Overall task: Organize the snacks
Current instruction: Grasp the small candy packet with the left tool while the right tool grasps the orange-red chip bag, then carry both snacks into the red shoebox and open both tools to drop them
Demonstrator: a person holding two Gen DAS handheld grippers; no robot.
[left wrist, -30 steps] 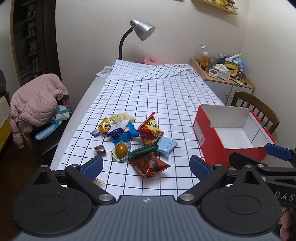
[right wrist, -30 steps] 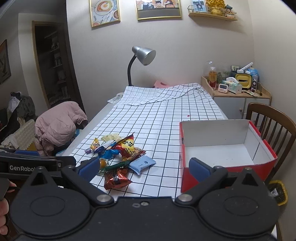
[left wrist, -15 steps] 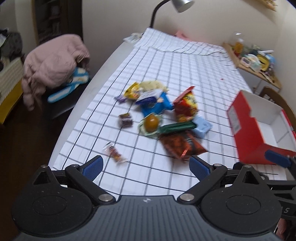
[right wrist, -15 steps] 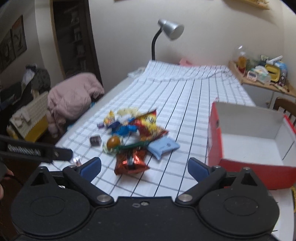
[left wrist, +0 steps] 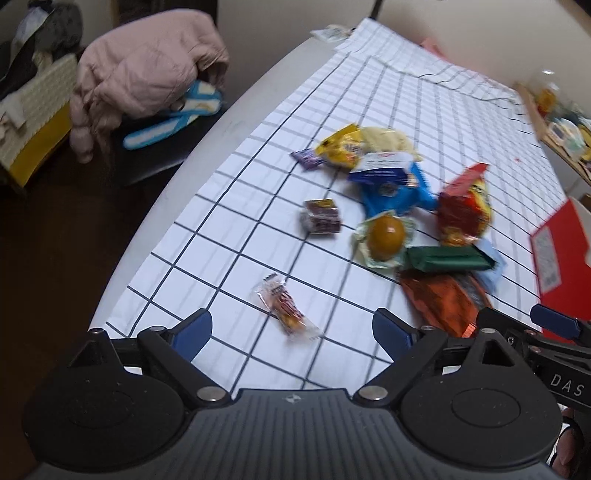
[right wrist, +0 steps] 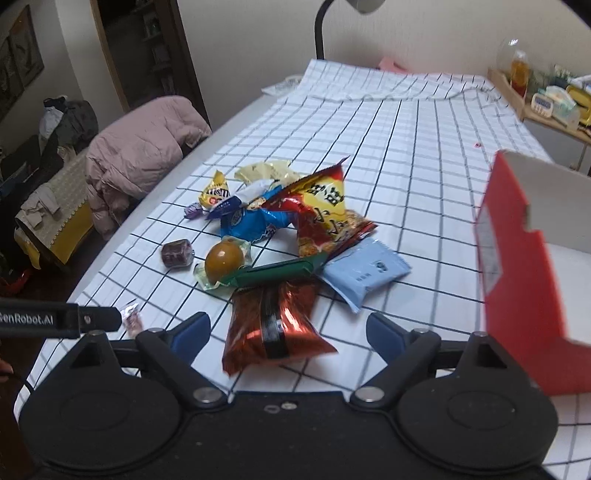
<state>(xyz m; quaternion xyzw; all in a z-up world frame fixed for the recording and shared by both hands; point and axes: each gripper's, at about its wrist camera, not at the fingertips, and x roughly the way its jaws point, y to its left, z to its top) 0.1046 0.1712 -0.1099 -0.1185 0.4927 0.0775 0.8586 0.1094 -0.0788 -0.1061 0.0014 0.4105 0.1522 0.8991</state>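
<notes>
A pile of snacks lies on the checked tablecloth (left wrist: 258,177): a small clear-wrapped candy (left wrist: 286,312), a dark red wrapped sweet (left wrist: 322,220), a brown egg pack (left wrist: 386,233), a green bar (left wrist: 447,258), a blue bag (left wrist: 391,188), a red-yellow chip bag (right wrist: 325,210), a shiny red-brown bag (right wrist: 273,325) and a pale blue packet (right wrist: 364,271). My left gripper (left wrist: 291,330) is open, low over the small candy. My right gripper (right wrist: 288,330) is open, just before the shiny red-brown bag. The red box (right wrist: 524,273) with a white inside stands at the right.
A pink jacket (left wrist: 147,70) lies over a chair left of the table. The table's rounded left edge (left wrist: 173,184) is near the left gripper. A side shelf (right wrist: 546,99) with small items stands at the far right. A lamp stem (right wrist: 319,33) rises at the back.
Both grippers have tilted down and moved forward toward the snack pile. The left one has come in over the small clear-wrapped candy. Both stayed open.
</notes>
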